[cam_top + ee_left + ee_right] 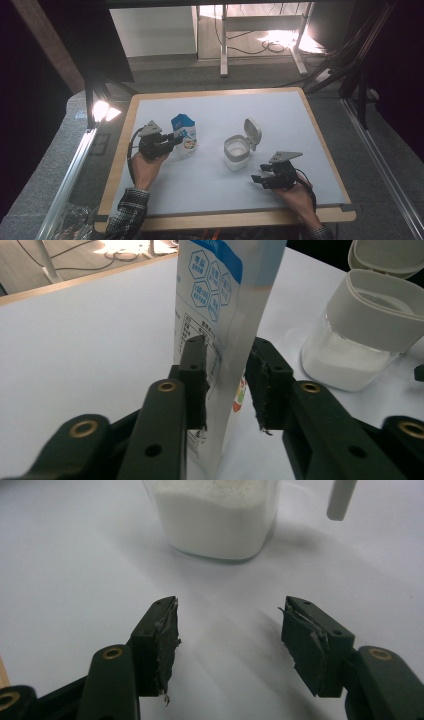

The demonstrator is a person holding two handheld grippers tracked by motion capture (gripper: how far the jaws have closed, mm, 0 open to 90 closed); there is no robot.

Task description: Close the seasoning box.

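A tall white and blue pouch [184,134] stands upright on the white table top [280,115], left of centre. My left gripper [172,141] reaches it from the left. In the left gripper view the pouch [220,300] rises between the jaws of my left gripper [227,347], whose pads sit close on either side without squeezing it. A clear jar [236,152] of white powder stands mid-table, its hinged white lid [253,132] flipped up. My right gripper [257,173] lies low just right of the jar. In the right gripper view the right gripper [227,615] stands open and empty, facing the jar [220,515].
The wooden table edge [225,220] runs along the front by the person's forearms. A lamp [102,110] glares off the table's left side. Desk legs and cables [270,45] stand on the floor beyond the far edge.
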